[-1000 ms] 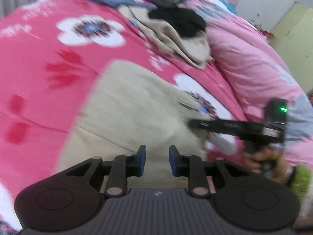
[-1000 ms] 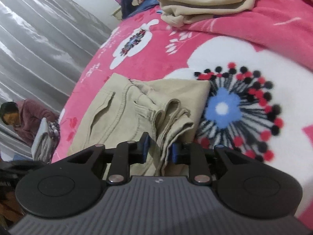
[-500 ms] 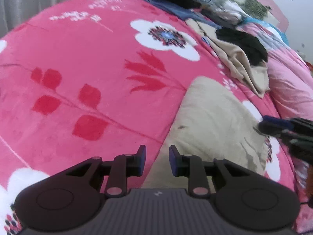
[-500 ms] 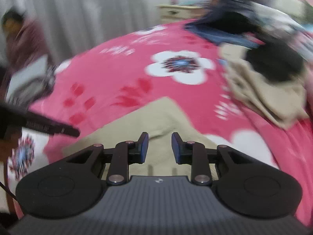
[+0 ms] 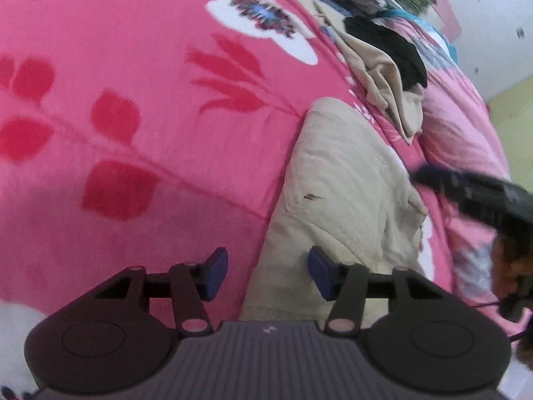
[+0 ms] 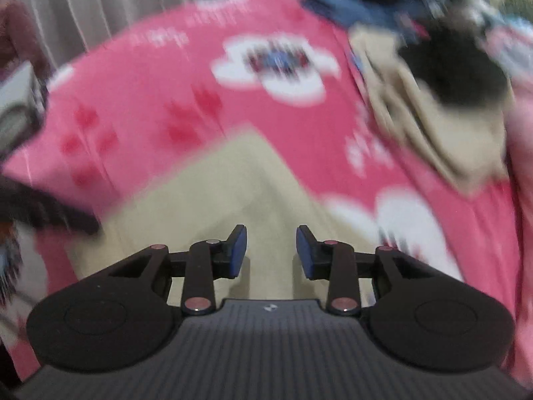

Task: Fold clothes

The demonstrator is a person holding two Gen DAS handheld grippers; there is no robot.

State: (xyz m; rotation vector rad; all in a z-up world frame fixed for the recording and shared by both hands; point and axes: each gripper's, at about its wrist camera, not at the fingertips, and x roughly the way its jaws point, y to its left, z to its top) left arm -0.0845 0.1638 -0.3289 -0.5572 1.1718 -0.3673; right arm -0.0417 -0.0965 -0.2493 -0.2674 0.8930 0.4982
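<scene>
Left wrist view: the left claw (image 5: 268, 273), fingers apart and empty, hovers over the near edge of folded beige trousers (image 5: 346, 196) lying on a pink floral bed (image 5: 133, 126), likely lining up a grasp. Right wrist view, blurred: the right claw (image 6: 271, 253), also apart, hangs above the same trousers.

Your left gripper (image 5: 268, 273) over near edge of folded trousers (image 5: 346, 196) on blanket (image 5: 133, 106); clothes pile (image 5: 393, 76) behind trousers; right gripper (image 6: 271, 253) opposite.
</scene>
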